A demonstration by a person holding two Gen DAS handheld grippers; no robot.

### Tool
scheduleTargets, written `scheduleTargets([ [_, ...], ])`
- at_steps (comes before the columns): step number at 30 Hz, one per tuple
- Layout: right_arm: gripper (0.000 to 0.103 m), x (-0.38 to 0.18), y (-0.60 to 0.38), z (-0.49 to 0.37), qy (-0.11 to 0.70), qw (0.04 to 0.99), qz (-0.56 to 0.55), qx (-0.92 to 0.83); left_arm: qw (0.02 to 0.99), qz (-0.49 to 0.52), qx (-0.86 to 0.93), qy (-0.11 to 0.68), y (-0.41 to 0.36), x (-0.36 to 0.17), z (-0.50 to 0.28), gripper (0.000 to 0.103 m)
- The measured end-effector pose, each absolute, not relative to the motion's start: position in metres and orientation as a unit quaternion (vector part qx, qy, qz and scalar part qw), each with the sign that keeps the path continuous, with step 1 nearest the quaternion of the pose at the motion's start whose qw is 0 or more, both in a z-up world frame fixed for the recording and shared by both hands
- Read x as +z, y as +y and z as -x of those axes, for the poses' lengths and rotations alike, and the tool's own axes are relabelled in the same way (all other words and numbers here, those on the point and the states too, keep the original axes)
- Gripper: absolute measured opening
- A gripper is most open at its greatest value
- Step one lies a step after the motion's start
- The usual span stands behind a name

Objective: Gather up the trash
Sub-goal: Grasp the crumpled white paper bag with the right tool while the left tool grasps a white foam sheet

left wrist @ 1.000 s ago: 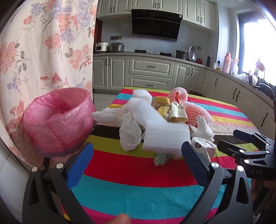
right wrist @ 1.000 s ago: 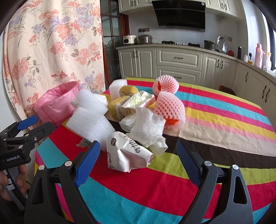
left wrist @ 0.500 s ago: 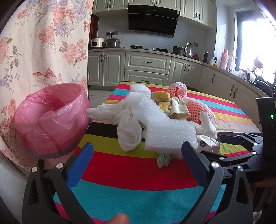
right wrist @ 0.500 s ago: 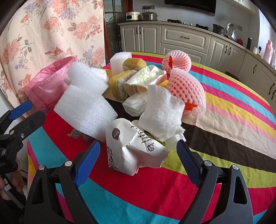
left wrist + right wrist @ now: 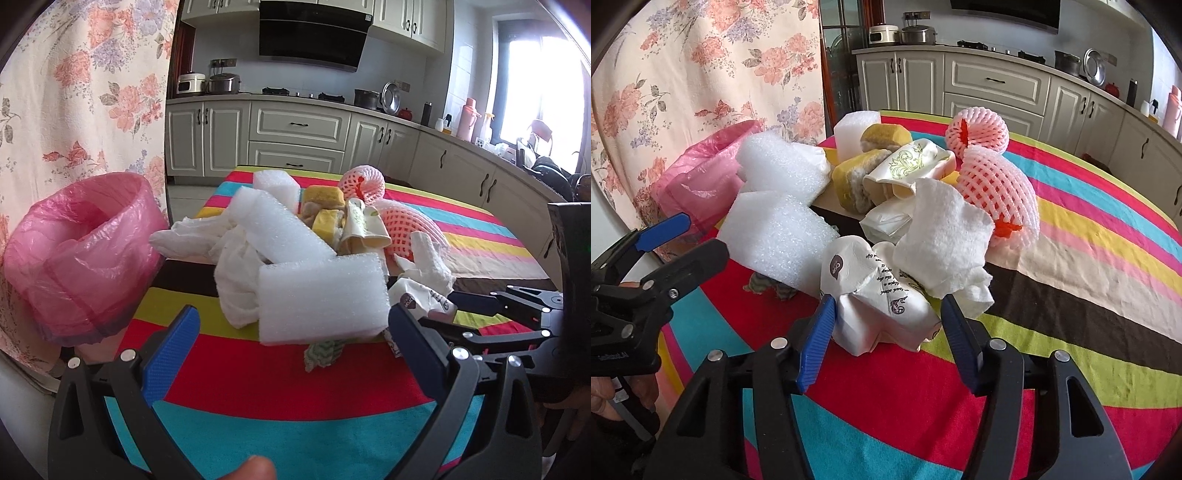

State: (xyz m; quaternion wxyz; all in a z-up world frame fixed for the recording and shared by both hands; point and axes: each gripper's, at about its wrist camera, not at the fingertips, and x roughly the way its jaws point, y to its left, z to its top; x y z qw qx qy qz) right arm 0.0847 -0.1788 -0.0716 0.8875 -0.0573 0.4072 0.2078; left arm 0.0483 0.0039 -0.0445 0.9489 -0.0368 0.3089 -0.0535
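Hovering above the striped cloth (image 5: 295, 387), the left gripper (image 5: 293, 339) is spread wide, holding nothing, its blue pads either side of a white foam block (image 5: 321, 295) without touching it. The block fronts a trash heap: tissue (image 5: 236, 284), yellow sponges (image 5: 325, 206), pink fruit nets (image 5: 406, 229). A pink-lined bin (image 5: 81, 254) stands off the table's left edge.

From the right wrist, the right gripper (image 5: 886, 321) has its fingers narrowed around a crumpled printed paper bag (image 5: 875, 299) at the heap's near edge; whether the pads press it I cannot tell. Folded tissue (image 5: 945, 236) leans just behind the bag, foam (image 5: 779, 236) to its left.
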Motion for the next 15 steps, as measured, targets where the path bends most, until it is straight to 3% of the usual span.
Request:
scheduleTargets([
  [13,0.056,-0.058,-0.198,-0.075,0.391,0.898,0.047,0.195,0.932,0.045,-0.062,0.354,-0.010,-0.058,-0.077,0.098],
  [14,0.056,-0.058,-0.200,-0.074,0.390,0.899,0.046,0.196,0.931,0.047,-0.064,0.355,-0.010,-0.058,-0.078,0.097],
  [15,0.056,-0.057,-0.201,-0.073,0.389,0.899,0.044,0.196,0.931,0.050,-0.065,0.356,-0.009,-0.058,-0.077,0.087],
])
